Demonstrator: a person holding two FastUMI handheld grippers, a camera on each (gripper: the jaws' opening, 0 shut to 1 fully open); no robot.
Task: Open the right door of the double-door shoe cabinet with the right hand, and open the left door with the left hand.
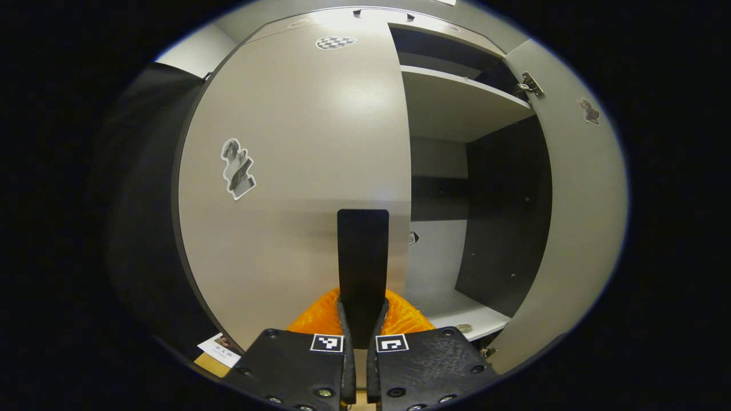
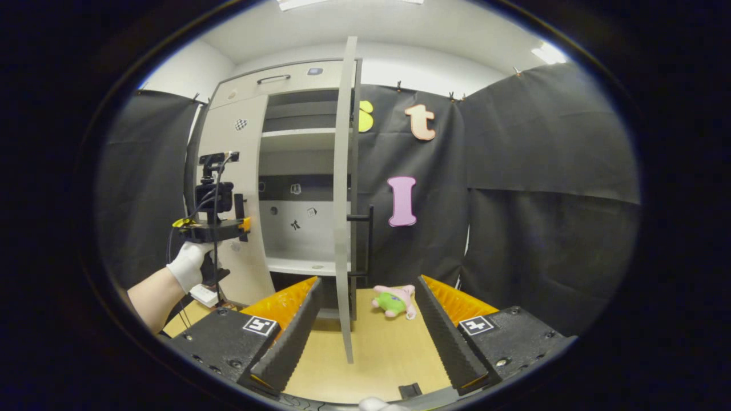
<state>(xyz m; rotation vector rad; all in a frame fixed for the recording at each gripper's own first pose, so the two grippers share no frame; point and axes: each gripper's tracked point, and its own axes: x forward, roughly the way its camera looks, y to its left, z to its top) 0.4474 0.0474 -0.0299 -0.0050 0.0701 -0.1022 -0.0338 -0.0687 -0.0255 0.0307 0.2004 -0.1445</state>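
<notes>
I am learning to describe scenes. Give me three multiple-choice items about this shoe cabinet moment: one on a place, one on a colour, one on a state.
1. Where does the plush toy lie?
A. On a shelf inside the cabinet
B. On the wooden surface, right of the open door's edge in the right gripper view
C. Between the left claw's fingers

2. What colour is the left door's handle?
A. White
B. Orange
C. Black

3. In what state is the right door?
A. Swung open
B. Shut
C. Taken off its hinges

Key:
1 B: the plush toy rests on the wooden surface, beside the door.
2 C: the left door's handle, which the left claw grips, is a black bar.
3 A: the right door stands edge-on and the shelf inside shows.
</notes>
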